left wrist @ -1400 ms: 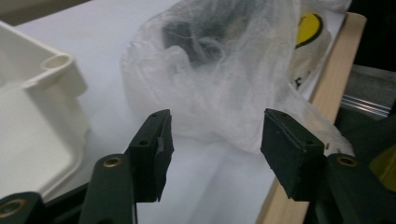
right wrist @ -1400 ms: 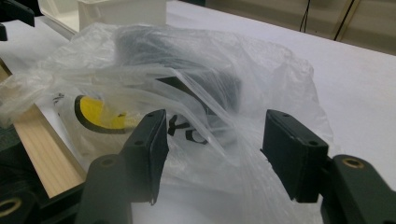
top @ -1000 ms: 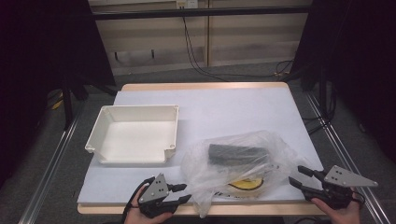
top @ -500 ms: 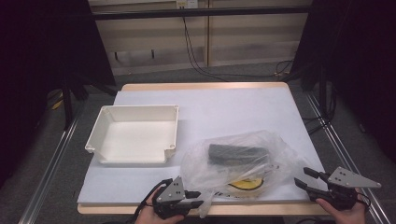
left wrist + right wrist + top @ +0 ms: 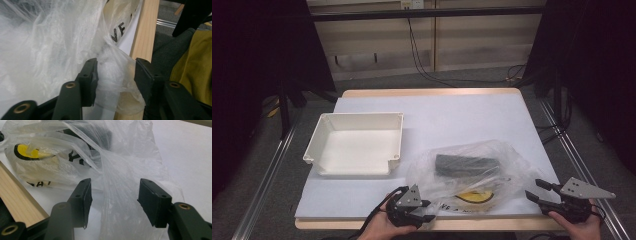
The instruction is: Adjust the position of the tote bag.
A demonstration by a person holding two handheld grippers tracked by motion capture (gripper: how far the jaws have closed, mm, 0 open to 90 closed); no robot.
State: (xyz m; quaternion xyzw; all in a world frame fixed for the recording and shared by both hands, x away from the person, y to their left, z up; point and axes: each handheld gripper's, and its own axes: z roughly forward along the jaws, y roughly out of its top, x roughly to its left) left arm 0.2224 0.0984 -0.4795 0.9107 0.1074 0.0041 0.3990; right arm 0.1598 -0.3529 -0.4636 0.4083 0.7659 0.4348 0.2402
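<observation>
A crumpled clear plastic bag lies at the table's front right, holding a dark oblong object and something yellow. My left gripper sits at the bag's front left corner. In the left gripper view it is open, with a fold of the bag between the jaws above the wooden table edge. My right gripper is at the bag's right end. In the right gripper view it is open astride a thin flap of the bag.
An empty white tray stands left of the bag on the white tabletop. Cables run over the floor behind the table. Metal rails flank both sides of the table.
My left gripper has slid right along the front edge up to the bag's corner. The right gripper has drifted slightly back toward the front right corner.
</observation>
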